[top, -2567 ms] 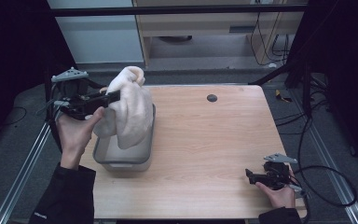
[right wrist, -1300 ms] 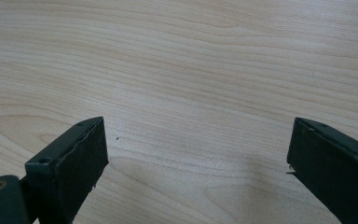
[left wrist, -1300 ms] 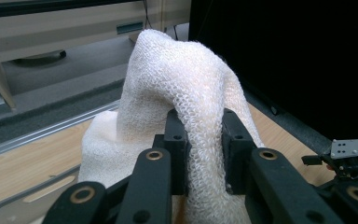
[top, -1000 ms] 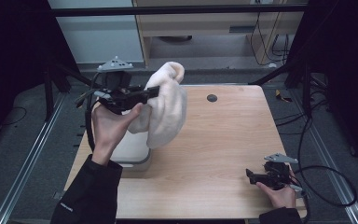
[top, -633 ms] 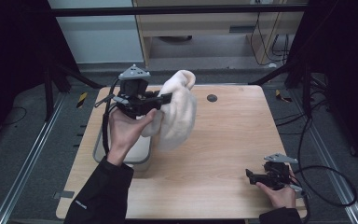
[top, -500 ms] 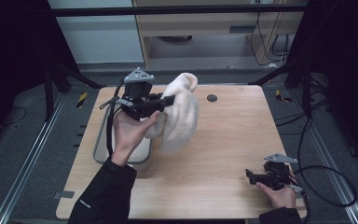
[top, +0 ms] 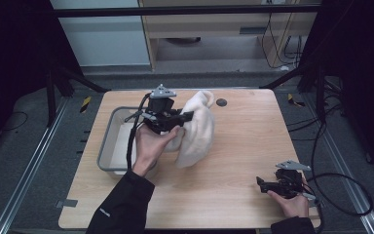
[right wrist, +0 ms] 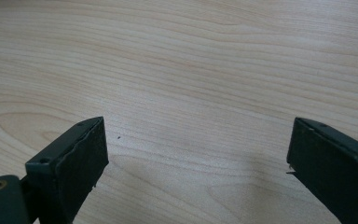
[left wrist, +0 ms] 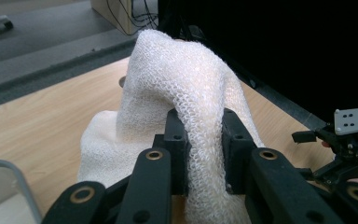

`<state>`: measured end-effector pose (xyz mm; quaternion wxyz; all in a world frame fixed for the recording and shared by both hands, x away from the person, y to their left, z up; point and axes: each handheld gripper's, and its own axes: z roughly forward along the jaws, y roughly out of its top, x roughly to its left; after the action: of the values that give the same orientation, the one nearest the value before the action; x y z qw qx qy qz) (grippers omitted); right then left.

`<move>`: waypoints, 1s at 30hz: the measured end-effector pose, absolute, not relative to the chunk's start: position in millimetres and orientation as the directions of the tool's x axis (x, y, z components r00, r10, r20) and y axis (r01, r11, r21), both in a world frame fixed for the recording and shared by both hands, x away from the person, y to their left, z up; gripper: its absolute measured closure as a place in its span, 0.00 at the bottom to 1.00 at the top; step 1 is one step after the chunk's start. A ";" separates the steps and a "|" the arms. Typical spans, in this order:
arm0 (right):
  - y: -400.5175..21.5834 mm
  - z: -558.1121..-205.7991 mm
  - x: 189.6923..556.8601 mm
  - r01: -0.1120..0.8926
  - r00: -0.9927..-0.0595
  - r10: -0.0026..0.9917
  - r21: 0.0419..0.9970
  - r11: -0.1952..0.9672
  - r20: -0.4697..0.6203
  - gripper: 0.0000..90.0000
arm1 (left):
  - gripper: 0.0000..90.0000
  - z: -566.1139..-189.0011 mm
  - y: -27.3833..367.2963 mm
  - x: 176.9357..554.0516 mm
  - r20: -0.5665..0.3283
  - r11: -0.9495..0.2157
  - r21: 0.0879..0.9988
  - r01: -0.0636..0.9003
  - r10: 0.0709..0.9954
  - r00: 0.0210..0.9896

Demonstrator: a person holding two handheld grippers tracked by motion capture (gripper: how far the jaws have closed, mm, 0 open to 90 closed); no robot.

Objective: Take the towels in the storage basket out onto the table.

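Wooden table (top: pixel 243 146): left claw (left wrist: pixel 199 135) clamps unlabelled towel (left wrist: pixel 186 88).

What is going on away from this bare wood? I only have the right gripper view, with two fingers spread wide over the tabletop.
Observer: The right gripper sits near the table's near right corner, nothing between its fingers.
Operator: And the other hand?
Observer: The left gripper is shut on a white knitted cloth, a fold pinched between its fingers.
Operator: Is the cloth lying on the table?
Observer: It hangs from the gripper in the high view; whether its lower end touches the wood, I cannot tell.
Operator: Anything else there?
Observer: A grey tub stands at the table's left side, beside the cloth.
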<state>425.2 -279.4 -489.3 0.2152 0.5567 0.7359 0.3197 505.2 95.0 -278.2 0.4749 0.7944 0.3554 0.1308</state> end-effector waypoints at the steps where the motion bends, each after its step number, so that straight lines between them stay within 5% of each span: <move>1: -279.5 -489.4 425.3 0.681 -0.288 0.957 0.711 0.177 0.038 0.06 | 0.84 -282.0 92.4 505.9 -0.136 -0.295 0.845 0.445 0.686 0.715; 30: -285.7 -488.9 424.4 0.688 -0.254 0.967 0.709 0.154 0.036 0.07 | 0.82 -382.6 17.0 493.0 -0.212 -0.382 0.785 0.488 0.574 0.791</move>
<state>424.4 -285.7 -488.9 0.2215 0.5693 0.7267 0.3142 493.0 17.0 -382.6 0.4546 0.8300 0.3198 0.0473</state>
